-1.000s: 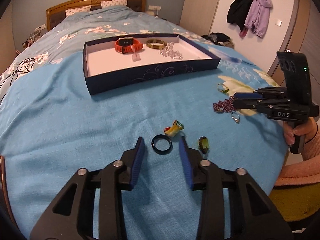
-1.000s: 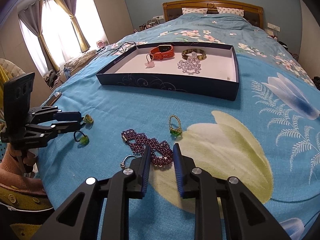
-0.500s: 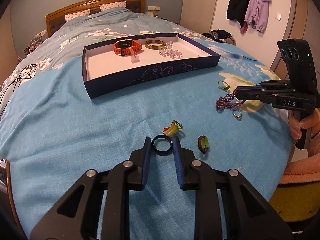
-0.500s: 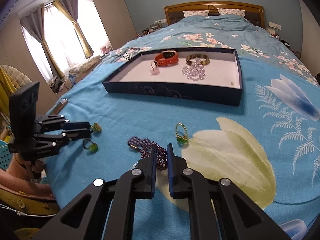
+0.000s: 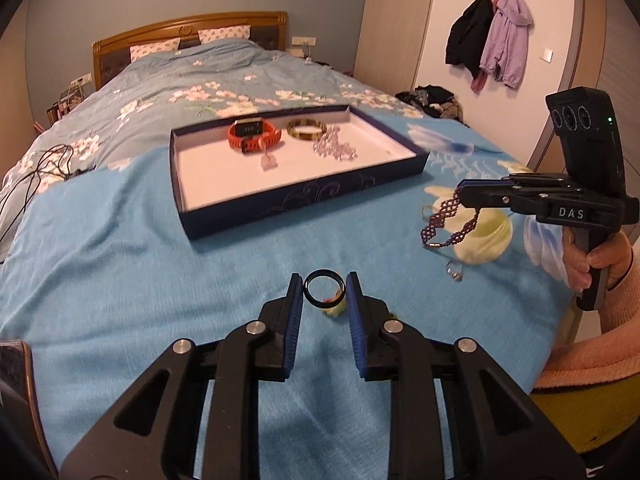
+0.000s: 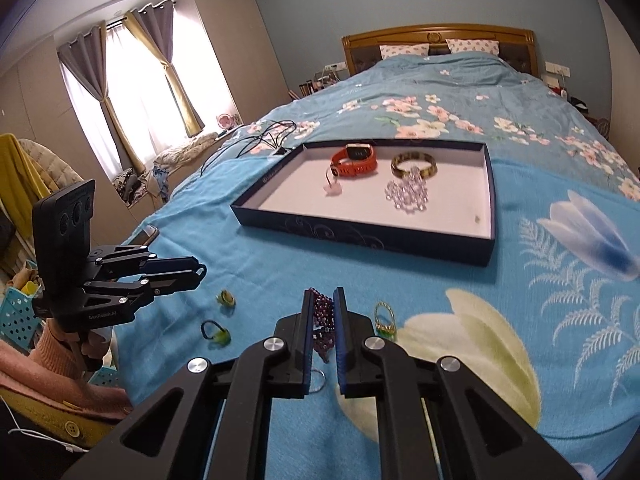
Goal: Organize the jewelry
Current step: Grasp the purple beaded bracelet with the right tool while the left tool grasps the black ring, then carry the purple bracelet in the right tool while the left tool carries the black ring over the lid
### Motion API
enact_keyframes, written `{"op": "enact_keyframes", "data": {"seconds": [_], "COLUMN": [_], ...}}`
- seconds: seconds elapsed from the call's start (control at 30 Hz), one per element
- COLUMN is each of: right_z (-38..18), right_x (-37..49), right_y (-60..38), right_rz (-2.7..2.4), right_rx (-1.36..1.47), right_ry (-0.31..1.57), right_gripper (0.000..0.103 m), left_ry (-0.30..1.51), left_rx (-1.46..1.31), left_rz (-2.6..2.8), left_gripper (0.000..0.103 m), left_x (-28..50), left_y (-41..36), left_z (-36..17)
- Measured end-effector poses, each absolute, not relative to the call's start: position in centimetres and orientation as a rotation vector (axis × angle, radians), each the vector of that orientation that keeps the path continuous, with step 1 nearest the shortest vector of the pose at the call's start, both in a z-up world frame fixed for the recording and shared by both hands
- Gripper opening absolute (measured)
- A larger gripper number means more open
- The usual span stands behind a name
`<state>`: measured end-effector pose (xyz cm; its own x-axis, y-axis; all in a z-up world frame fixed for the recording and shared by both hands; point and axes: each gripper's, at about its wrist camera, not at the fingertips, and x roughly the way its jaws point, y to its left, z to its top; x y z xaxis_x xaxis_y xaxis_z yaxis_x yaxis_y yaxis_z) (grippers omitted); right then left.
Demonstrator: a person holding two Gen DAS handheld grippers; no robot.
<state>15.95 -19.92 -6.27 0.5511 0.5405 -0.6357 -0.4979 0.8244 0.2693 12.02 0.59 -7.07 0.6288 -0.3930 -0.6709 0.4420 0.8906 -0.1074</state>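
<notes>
Presently we hold two pieces at once, both lifted clear of the blue bedspread (image 5: 160, 264)

Item one: black ring (image 5: 324, 289), clamped between the pads of our left gripper (image 5: 324, 300), jaws drawn in to the ring's width and pressing on its two sides. It stands nearly upright, its opening facing along the fingers

Item two: purple beaded bracelet (image 5: 450, 220), pinched in our right gripper (image 6: 324, 320), jaws almost together on a bunch of beads, the rest hanging in a loop beneath the tips. Seen from the left wrist view, the loop's lowest end with the clasp dangles just above the cover

Destination: navy tray (image 5: 304, 196), white inside, lying straight ahead of both grippers, further up the bed, its long side across our line of reach. Already in it, grouped toward the far side: orange watch (image 5: 253, 135), gold bangle (image 5: 307, 129), clear bead cluster (image 5: 334, 148), small pink charm (image 5: 267, 160). The near half of the floor is bare

Governing relation: the tray's near wall stands between each held piece and that bare floor, so we judge both must pass over the rim before release. Neither hand looks clearly nearer

Still loose on the cover: green-and-gold ring (image 6: 384, 320), silver ring (image 5: 454, 271), yellow-green ring (image 6: 226, 299), dark ring with green stone (image 6: 216, 334)
</notes>
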Motion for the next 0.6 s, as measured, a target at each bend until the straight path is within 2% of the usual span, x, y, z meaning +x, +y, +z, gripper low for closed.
{"op": "enact_keyframes", "data": {"seconds": [0.6], "right_z": [-2.8], "right_x": [18.8], "right_y": [-19.4], "right_rz": [0.610], "right_rx": [0.042], "right_ry": [0.674], "right_gripper": [0.008], "left_ry": [0.666], "left_rx": [0.090], "left_rz": [-0.470], "left_gripper": [0.022], "left_x": [14.9], "left_y": [0.0], "left_z": [-3.7]}}
